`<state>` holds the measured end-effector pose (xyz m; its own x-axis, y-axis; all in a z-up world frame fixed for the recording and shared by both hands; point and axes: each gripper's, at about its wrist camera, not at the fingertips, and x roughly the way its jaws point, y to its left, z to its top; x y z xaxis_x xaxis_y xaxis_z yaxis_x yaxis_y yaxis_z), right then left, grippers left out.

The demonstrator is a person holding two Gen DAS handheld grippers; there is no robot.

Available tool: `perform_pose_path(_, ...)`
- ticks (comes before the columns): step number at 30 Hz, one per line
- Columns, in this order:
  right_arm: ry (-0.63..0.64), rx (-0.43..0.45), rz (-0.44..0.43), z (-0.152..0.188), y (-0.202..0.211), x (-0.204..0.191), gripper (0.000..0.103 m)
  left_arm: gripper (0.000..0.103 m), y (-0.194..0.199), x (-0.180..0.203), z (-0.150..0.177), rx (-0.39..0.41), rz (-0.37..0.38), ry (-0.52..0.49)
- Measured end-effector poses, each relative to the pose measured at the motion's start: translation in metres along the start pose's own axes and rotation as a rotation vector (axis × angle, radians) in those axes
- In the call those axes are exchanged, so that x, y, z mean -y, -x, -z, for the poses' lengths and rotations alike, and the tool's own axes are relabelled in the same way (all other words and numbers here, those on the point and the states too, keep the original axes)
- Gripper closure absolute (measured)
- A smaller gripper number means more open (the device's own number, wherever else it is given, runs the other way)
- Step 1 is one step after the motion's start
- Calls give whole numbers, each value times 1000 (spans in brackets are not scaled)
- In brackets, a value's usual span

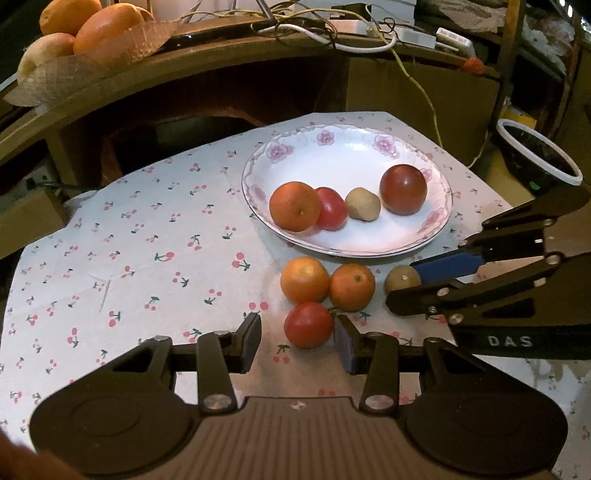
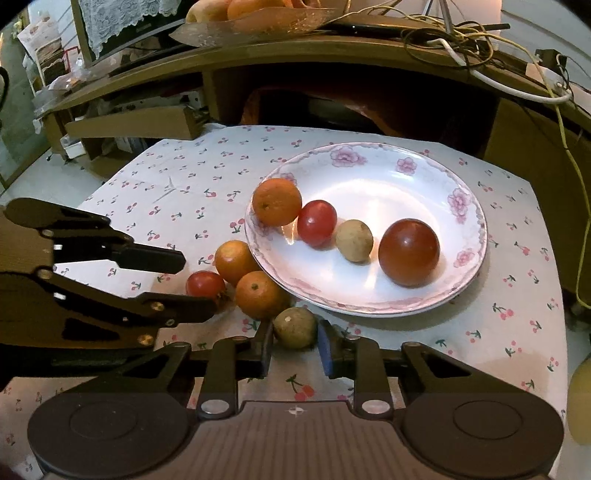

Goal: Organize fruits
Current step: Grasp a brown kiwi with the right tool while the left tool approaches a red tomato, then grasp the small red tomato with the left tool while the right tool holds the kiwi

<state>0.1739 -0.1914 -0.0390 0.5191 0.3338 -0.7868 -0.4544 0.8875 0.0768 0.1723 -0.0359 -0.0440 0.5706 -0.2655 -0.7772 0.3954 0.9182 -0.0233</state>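
A white plate point(image 2: 469, 206) with pink flowers on its rim is sitting on a cloth point(image 1: 147, 236) dotted with little cherries. Four round fruits are lying in the plate: an orange point(image 2: 277, 201), a small red tomato point(image 2: 317, 223), a dull brown fruit point(image 2: 354, 240) and a big shiny dark red one point(image 2: 409, 252). Just beside the plate, two more oranges point(image 1: 304, 280) point(image 1: 352, 287) are touching each other, and they are crowding close to the loose red tomato point(image 1: 308, 325) and the loose brown fruit point(image 2: 295, 328). The left claw point(image 1: 299, 341) is standing part open around the red tomato, with a gap on one side. The right claw point(image 2: 295, 343) is squeezing shut on the loose brown fruit. Tangled wires point(image 1: 332, 26) are lying on the wooden shelf behind.
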Motion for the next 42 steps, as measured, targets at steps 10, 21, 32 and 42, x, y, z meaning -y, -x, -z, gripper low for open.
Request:
perform_pose_path(10, 5, -8, -13, 0, 0, 1, 74, 61, -5, 6, 0, 0, 1, -13)
perform_pose_path(21, 9, -4, -3, 0, -2, 1, 65, 60, -7, 3, -1, -6, -1, 6)
perform_pose_path(32, -5, -17, -6, -3, -2, 0, 77, 64, -6, 5, 0, -4, 0, -6)
perform_pose_path(42, -11, -13, -23, -2, 14, 0, 77, 68, 13, 5, 1, 9, 27, -1)
